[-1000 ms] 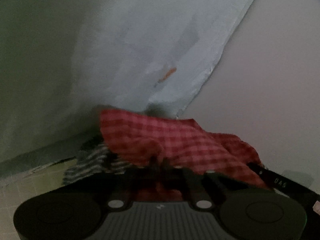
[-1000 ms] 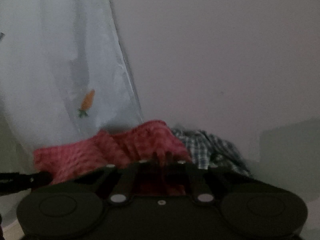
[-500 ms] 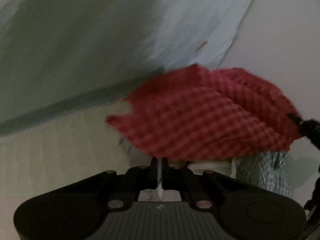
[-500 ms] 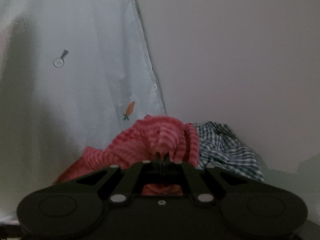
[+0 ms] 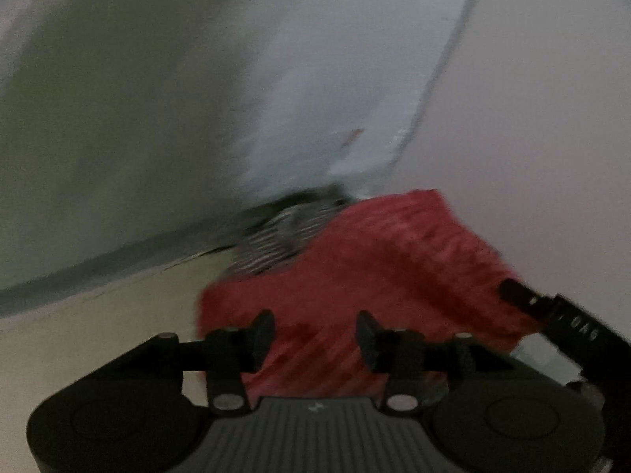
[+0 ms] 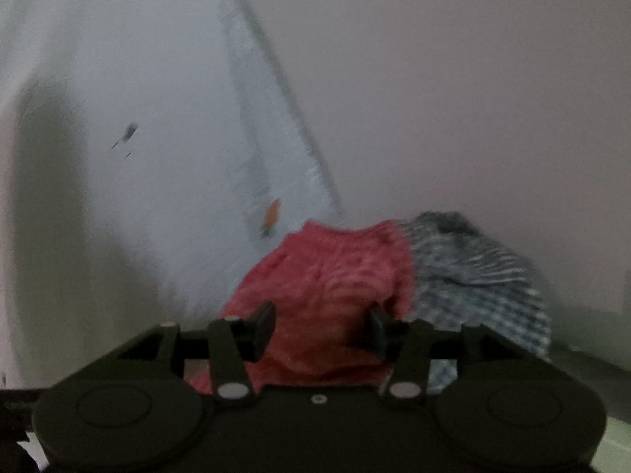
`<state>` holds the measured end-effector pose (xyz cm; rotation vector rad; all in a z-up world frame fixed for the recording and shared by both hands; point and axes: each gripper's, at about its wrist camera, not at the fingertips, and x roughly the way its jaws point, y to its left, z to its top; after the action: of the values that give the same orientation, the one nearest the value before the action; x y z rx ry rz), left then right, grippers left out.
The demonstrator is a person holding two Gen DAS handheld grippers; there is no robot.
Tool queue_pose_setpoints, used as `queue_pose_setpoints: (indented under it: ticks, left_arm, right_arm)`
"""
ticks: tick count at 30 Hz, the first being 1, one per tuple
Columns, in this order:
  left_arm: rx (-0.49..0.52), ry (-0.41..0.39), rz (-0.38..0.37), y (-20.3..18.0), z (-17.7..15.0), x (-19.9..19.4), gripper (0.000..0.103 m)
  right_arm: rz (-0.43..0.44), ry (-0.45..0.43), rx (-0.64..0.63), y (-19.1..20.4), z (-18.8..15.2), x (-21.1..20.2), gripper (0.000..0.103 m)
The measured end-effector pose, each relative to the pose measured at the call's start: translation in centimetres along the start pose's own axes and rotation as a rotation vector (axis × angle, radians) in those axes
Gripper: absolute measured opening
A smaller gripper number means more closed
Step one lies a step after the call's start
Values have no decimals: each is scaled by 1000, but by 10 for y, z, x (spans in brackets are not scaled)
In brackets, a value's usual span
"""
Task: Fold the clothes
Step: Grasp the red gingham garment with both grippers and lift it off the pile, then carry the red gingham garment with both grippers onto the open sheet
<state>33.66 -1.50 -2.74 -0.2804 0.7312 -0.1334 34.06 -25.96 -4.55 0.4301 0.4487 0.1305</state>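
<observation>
A red checked garment [image 5: 366, 272] lies bunched in front of both grippers; in the right wrist view it [image 6: 331, 276] sits just beyond the fingers. My left gripper [image 5: 314, 333] is open, its fingers apart over the near edge of the red cloth. My right gripper [image 6: 321, 329] is open too, fingers either side of the cloth, not pinching it. The right gripper's finger [image 5: 560, 319] shows at the right edge of the left wrist view. Both views are blurred.
A grey-and-white checked garment [image 6: 477, 276] lies heaped to the right of the red one, also showing behind it in the left view [image 5: 280, 240]. A pale blue sheet with a small carrot print [image 6: 271, 213] hangs behind, next to a plain wall [image 6: 453, 98].
Both grippers were shut on the red garment and lifted it; now both have opened and let go, and the cloth lies dropped in front of them.
</observation>
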Motion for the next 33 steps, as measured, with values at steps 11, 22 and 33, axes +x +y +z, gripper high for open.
queue_pose_setpoints:
  ticks: [11, 22, 33]
  left_arm:
    - [192, 21, -284, -110, 15, 77, 72]
    - [136, 98, -196, -114, 3, 146, 20]
    - [52, 114, -186, -106, 5, 146, 13]
  right_arm:
    - [-181, 3, 97, -88, 14, 48, 46]
    - [-175, 24, 109, -109, 6, 69, 44]
    - [-35, 24, 130, -86, 12, 78, 52]
